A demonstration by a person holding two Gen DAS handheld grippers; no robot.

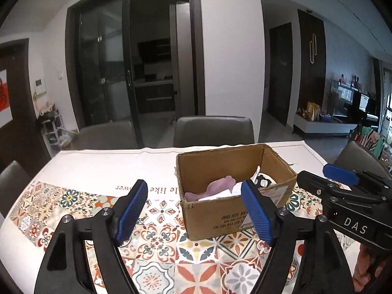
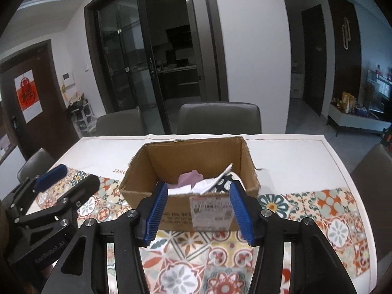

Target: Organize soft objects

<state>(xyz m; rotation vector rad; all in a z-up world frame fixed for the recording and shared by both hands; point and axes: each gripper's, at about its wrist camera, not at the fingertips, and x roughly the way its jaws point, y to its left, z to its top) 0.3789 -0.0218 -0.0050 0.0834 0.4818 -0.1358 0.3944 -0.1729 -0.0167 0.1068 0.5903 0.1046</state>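
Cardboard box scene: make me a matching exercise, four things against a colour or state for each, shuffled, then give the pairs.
Things:
1. cardboard box
2. purple cloth
3. left gripper
4. chair

Colour or state:
A. open, nothing between its blue pads
B. grey, at the far side of the table
C. lying inside the box beside white cloths
D. brown, top open, standing on the patterned tablecloth

Pairs: 1-D, 2-C, 3-A, 4-B

box (image 2: 171, 210) floor hidden | label (image 2: 212, 212) print unreadable
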